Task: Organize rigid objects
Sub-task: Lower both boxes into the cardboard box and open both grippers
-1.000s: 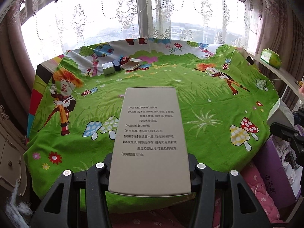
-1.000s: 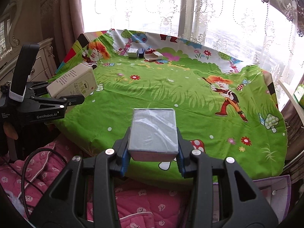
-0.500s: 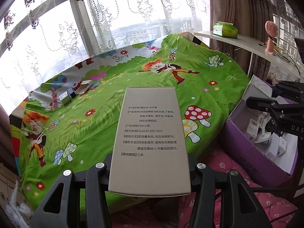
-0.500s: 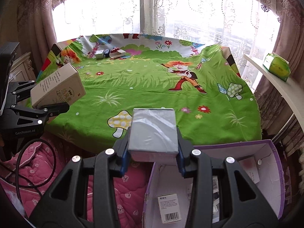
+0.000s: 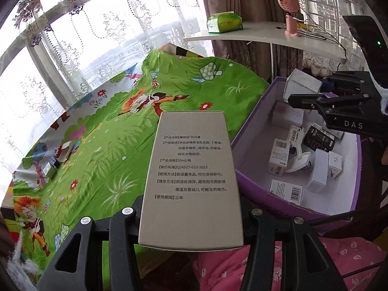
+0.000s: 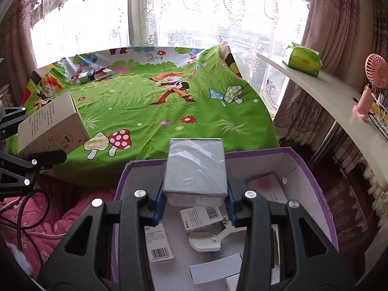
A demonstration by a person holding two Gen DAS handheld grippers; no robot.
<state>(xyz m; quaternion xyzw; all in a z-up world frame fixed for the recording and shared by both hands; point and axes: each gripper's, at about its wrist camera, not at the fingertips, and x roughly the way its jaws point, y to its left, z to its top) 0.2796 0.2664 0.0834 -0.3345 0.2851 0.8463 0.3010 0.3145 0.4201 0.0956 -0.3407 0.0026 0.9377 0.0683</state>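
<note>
Boxes are swinging off the tabletop (image 6: 150, 111): the right tongs (image 6: 195, 200), gripping a silver box (image 6: 195, 167), are now hanging over the purple bin (image 6: 322, 194). The left tongs (image 5: 191, 220), clamping a tan box (image 5: 191, 177), are trailing with the bin to their right, so drop-off looks next.

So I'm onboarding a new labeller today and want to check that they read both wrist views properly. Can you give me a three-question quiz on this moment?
1. True or false: the left hand-held gripper is shut on a tall beige cardboard box with black printed text.
2. Over which container is the silver foil-wrapped box in the right hand-held gripper held?
A. purple cardboard box with white interior
B. green tissue pack
3. Fill in: the pink handheld fan stands on the white ____.

Key: 1 true; 2 A; 3 shelf.
</note>
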